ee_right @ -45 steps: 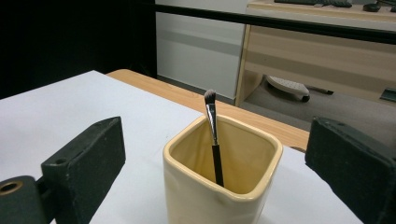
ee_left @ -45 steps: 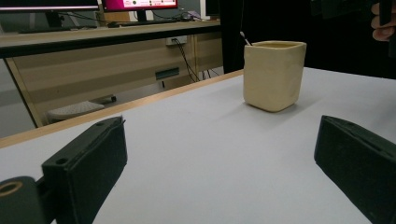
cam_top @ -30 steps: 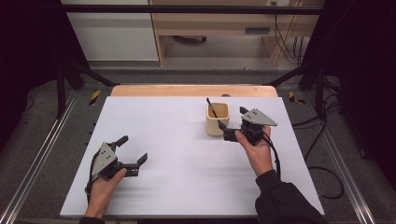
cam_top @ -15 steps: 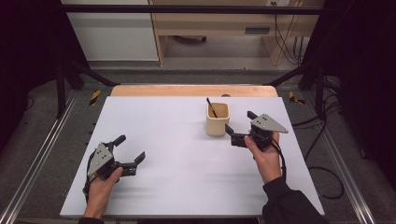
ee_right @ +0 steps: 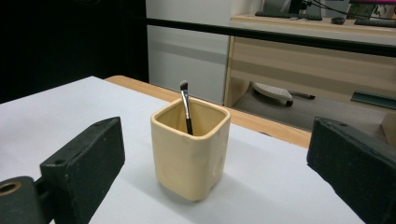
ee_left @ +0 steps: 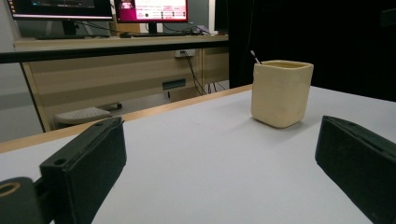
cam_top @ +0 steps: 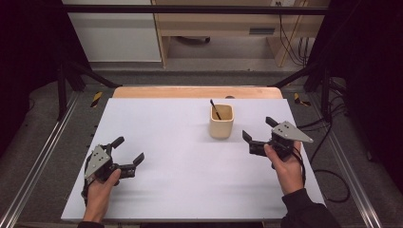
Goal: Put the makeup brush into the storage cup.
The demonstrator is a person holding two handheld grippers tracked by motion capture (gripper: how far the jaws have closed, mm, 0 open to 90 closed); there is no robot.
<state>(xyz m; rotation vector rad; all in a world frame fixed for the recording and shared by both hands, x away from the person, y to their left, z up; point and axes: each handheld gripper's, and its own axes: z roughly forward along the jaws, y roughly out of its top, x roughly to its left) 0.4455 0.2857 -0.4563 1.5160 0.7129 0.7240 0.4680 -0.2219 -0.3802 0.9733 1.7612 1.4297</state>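
Standing brush (ee_right: 186, 106) in cup (cam_top: 222, 121) | right claw (cam_top: 257, 132) agape, near

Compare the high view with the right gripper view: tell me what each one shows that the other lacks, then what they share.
High view alone: both hands with their grippers, the left gripper near the table's left front and the right gripper beside the cup, both open, plus the whole white table. Right gripper view alone: the brush's bristled tip up close, leaning against the cup's inner wall, and a scuffed dent on the cup's side. Shared: the cream square cup holding the black-handled brush, standing upright on the table.
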